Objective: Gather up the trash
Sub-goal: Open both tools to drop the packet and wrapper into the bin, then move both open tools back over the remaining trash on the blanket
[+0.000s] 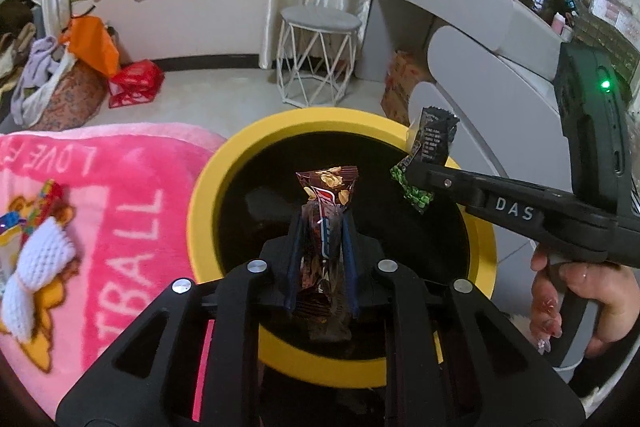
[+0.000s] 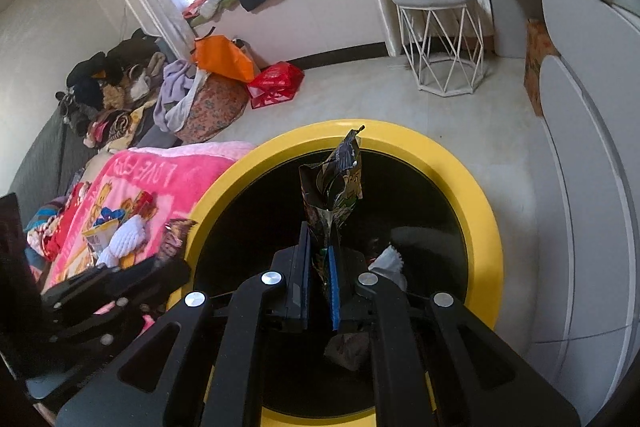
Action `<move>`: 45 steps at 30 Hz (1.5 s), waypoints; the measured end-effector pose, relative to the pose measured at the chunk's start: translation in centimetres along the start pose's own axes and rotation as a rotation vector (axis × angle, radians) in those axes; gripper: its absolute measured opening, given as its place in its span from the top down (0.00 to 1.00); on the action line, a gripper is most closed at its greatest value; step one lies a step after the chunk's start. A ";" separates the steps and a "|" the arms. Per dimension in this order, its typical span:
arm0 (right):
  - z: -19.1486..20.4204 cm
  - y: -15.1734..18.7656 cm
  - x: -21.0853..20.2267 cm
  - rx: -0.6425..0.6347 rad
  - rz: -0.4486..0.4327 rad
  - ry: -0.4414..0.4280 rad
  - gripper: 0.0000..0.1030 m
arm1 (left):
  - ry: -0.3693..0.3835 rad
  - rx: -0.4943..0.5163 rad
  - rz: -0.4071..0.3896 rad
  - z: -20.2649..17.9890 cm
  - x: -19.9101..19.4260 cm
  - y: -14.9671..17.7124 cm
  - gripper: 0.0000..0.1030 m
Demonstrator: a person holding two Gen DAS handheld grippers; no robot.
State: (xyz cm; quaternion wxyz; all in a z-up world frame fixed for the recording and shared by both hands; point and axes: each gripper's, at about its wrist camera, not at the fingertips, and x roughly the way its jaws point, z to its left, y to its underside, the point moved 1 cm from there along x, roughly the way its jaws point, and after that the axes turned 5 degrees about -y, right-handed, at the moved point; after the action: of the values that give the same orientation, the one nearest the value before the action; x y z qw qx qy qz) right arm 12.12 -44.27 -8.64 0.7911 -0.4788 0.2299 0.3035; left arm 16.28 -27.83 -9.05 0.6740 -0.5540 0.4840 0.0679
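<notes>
both grippers – left (image 1: 320,223), right (image 2: 320,239) – inside bin rim (image 1: 208,179), wrappers clamped.

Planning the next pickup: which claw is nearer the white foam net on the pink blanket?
Left. The left claw hangs over the yellow-rimmed bin on the white foam net's side; the right claw is over the bin's far side.

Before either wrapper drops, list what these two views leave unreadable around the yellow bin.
- Bin contents: both wrist views, the black inside swallows all but a white scrap.
- Brown wrapper lower end: left wrist view, behind the left gripper linkage.
- Green wrapper print: right wrist view, crumpled and too small above the right gripper.
- Litter on the pink blanket: left wrist view, cut by the edge.
</notes>
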 end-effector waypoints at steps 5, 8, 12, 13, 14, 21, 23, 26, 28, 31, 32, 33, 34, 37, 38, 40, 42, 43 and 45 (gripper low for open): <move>-0.1 -0.1 0.0 0.007 0.000 0.004 0.73 | 0.009 -0.020 -0.005 0.8 0.2 0.1 0.50; 0.0 -0.1 0.0 0.004 -0.001 0.006 0.70 | -0.001 -0.046 -0.017 1.5 -0.3 0.2 0.36; 0.6 -0.3 -0.1 -0.022 -0.013 0.008 0.65 | -0.035 -0.094 -0.041 2.7 -1.6 0.5 0.15; 0.9 -0.3 -0.2 -0.027 -0.019 0.005 0.63 | -0.041 -0.103 -0.044 3.0 -1.8 0.6 0.10; 1.1 -0.3 -0.3 -0.031 -0.026 0.004 0.62 | -0.053 -0.115 -0.052 3.4 -2.3 0.8 0.10; 3.4 -0.6 -1.3 -0.083 -0.083 -0.013 0.49 | -0.114 -0.149 -0.078 4.9 -4.4 1.7 0.10; 4.1 -0.6 -1.5 -0.101 -0.094 -0.016 0.47 | -0.129 -0.150 -0.093 5.2 -5.2 1.9 0.10; 5.2 -0.5 -1.7 -0.122 -0.103 -0.020 0.43 | -0.145 -0.162 -0.117 5.8 -6.5 2.2 0.10; 6.0 -0.4 -1.7 -0.141 -0.108 -0.023 0.40 | -0.153 -0.173 -0.129 6.2 -7.1 2.3 0.10; 7.0 -0.3 -1.9 -0.159 -0.116 -0.030 0.39 | -0.179 -0.194 -0.150 7.1 -8.3 2.6 0.10; 7.3 -0.3 -1.9 -0.162 -0.117 -0.033 0.39 | -0.185 -0.199 -0.155 7.3 -8.6 2.7 0.10; 7.7 -0.2 -1.9 -0.168 -0.120 -0.037 0.39 | -0.195 -0.206 -0.162 7.6 -8.9 2.8 0.10; 8.1 -0.2 -1.9 -0.175 -0.121 -0.042 0.38 | -0.202 -0.217 -0.167 8.0 -9.3 2.9 0.10; 9.4 0.1 -2.0 -0.201 -0.124 -0.054 0.36 | -0.217 -0.244 -0.178 9.0 -10.0 3.3 0.10; 9.7 0.2 -2.0 -0.208 -0.124 -0.057 0.36 | -0.228 -0.257 -0.181 9.5 -10.4 3.4 0.10; 10.6 0.5 -1.9 -0.227 -0.123 -0.068 0.35 | -0.241 -0.268 -0.188 10.2 -10.7 3.6 0.10; 11.6 0.7 -1.8 -0.246 -0.120 -0.076 0.34 | -0.268 -0.272 -0.199 10.9 -11.3 3.9 0.10; 11.9 0.9 -1.8 -0.252 -0.120 -0.078 0.33 | -0.280 -0.275 -0.204 11.2 -11.6 4.0 0.10; 12.7 1.2 -1.6 -0.269 -0.116 -0.086 0.33 | -0.295 -0.284 -0.212 11.9 -12.2 4.2 0.10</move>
State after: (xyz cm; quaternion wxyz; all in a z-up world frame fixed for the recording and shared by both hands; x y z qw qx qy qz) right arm 11.08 -32.88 -2.76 0.7450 -0.5796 0.1253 0.3056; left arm 14.18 -11.13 -4.07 0.6561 -0.6752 0.3048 0.1443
